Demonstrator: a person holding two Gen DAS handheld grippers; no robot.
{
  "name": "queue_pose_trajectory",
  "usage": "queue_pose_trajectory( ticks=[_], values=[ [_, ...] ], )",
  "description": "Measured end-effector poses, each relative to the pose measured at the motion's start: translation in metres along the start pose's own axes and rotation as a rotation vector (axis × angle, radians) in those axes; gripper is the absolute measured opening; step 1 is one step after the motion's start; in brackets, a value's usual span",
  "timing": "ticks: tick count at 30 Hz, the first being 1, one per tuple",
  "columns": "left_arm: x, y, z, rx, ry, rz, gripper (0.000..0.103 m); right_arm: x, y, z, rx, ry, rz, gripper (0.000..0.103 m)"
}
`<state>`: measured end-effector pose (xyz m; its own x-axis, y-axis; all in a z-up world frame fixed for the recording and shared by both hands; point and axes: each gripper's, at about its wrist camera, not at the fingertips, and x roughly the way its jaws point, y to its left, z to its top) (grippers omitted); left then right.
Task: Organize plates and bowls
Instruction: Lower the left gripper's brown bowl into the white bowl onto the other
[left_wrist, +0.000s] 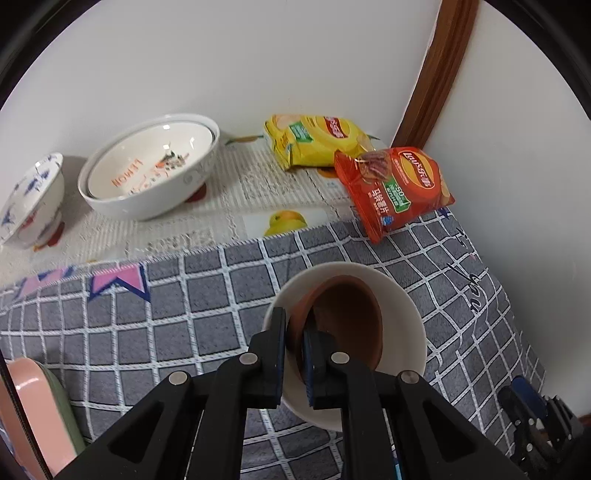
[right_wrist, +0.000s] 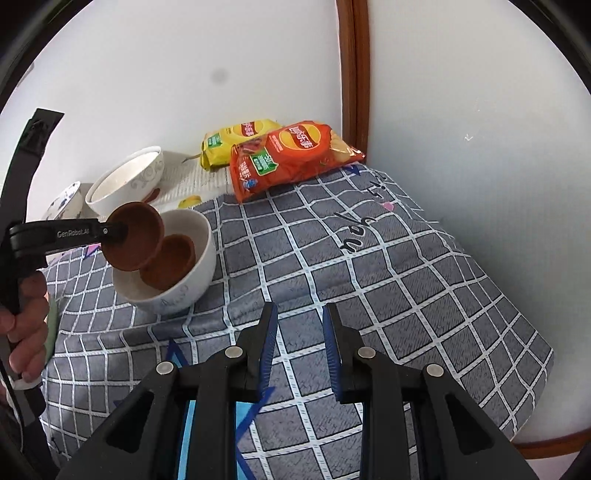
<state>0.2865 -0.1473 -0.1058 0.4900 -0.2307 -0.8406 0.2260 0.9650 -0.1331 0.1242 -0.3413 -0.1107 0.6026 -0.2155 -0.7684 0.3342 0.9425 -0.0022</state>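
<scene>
My left gripper (left_wrist: 295, 325) is shut on the rim of a small brown bowl (left_wrist: 343, 317), holding it tilted just above a white bowl (left_wrist: 402, 314) on the grey checked cloth (left_wrist: 147, 332). In the right wrist view the left gripper (right_wrist: 114, 230) holds this brown bowl (right_wrist: 135, 236) over the white bowl (right_wrist: 192, 266). A second brown bowl (right_wrist: 171, 264) lies inside the white one. My right gripper (right_wrist: 300, 312) hangs open over the cloth (right_wrist: 369, 258) to the right of the white bowl, with nothing between its fingers.
At the back left, a large white bowl (left_wrist: 147, 173) has a lettered bowl nested in it, next to a blue-patterned bowl (left_wrist: 29, 203). Yellow (left_wrist: 314, 144) and red (left_wrist: 391, 188) crisp bags lie by the walls. Pink and green plates (left_wrist: 40, 417) sit at the lower left.
</scene>
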Motion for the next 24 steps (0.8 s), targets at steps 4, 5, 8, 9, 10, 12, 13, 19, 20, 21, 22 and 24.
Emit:
queue_pose_trajectory(
  ticks=[4, 5, 8, 9, 10, 12, 13, 19, 20, 21, 22, 24],
  values=[
    [0.008, -0.003, 0.0, -0.01, 0.015, -0.013, 0.009, 0.002, -0.001, -0.001, 0.003, 0.006, 0.004, 0.025],
    [0.009, -0.004, 0.0, -0.01, 0.016, -0.013, 0.009, 0.003, -0.002, -0.002, 0.004, 0.009, 0.005, 0.025],
    [0.012, -0.005, 0.0, -0.012, 0.019, -0.018, 0.009, 0.006, -0.003, -0.002, 0.013, 0.015, 0.005, 0.025],
    [0.013, -0.005, 0.001, -0.014, 0.02, -0.02, 0.009, 0.007, -0.004, -0.002, 0.016, 0.018, 0.004, 0.025],
    [0.013, -0.004, 0.001, -0.017, 0.022, -0.023, 0.009, 0.008, -0.005, -0.002, 0.018, 0.021, 0.003, 0.025],
    [0.016, -0.004, 0.0, -0.024, 0.027, -0.028, 0.009, 0.009, -0.004, -0.002, 0.015, 0.025, 0.003, 0.025],
    [0.016, -0.003, 0.0, -0.026, 0.029, -0.03, 0.009, 0.009, -0.004, -0.003, 0.013, 0.024, 0.002, 0.025],
    [0.02, -0.003, 0.0, -0.036, 0.035, -0.046, 0.01, 0.01, -0.001, -0.003, 0.009, 0.028, 0.002, 0.025],
    [0.021, -0.003, 0.0, -0.04, 0.037, -0.049, 0.01, 0.01, -0.001, -0.004, 0.008, 0.031, 0.0, 0.025],
    [0.022, -0.003, 0.0, -0.044, 0.038, -0.051, 0.01, 0.011, 0.0, -0.004, 0.007, 0.033, 0.0, 0.025],
    [0.023, -0.002, -0.001, -0.049, 0.04, -0.054, 0.011, 0.011, 0.0, -0.004, 0.008, 0.036, -0.001, 0.025],
    [0.024, -0.001, -0.002, -0.056, 0.041, -0.061, 0.011, 0.011, 0.0, -0.005, 0.011, 0.04, -0.003, 0.025]
  ],
)
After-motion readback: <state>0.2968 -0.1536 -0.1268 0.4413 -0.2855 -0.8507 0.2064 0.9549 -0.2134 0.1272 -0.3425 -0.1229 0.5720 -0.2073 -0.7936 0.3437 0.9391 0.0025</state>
